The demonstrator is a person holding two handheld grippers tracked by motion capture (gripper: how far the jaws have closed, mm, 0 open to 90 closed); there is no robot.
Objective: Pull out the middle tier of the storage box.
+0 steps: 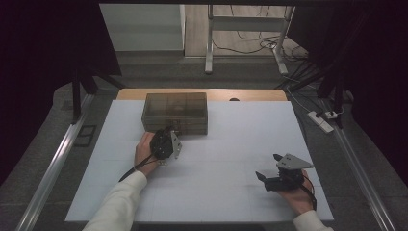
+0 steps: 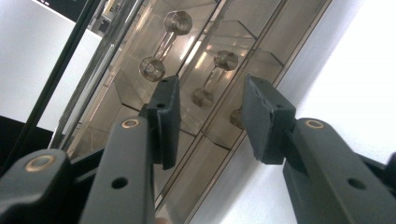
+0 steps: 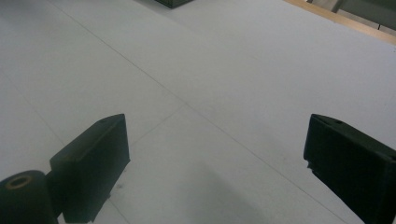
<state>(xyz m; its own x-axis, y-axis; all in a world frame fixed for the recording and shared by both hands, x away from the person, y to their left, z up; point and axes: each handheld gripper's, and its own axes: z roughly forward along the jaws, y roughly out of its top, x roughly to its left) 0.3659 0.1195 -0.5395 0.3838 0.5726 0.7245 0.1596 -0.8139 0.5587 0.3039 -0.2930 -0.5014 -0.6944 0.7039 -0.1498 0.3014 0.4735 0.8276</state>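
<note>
Smoky brown translucent drawer box (image 1: 176, 112), my black left gripper (image 1: 165, 141) and right gripper (image 1: 271, 172), white table (image 1: 226, 144), cream sleeve (image 1: 120, 204).

High view's looking dim, dark vignetting at both sides. White table top (image 1: 231, 183) is glaring in left gripper view (image 2: 355, 70); the near black jaws are blurring.

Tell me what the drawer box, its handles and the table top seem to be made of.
Drawer box: likely smoke-tinted clear plastic, glossy; inner dividers show through its walls. Handles: apparently the same see-through plastic, with shiny round ends. Table top: matte white board, perhaps laminate, with faint seam lines and no glare.
</note>
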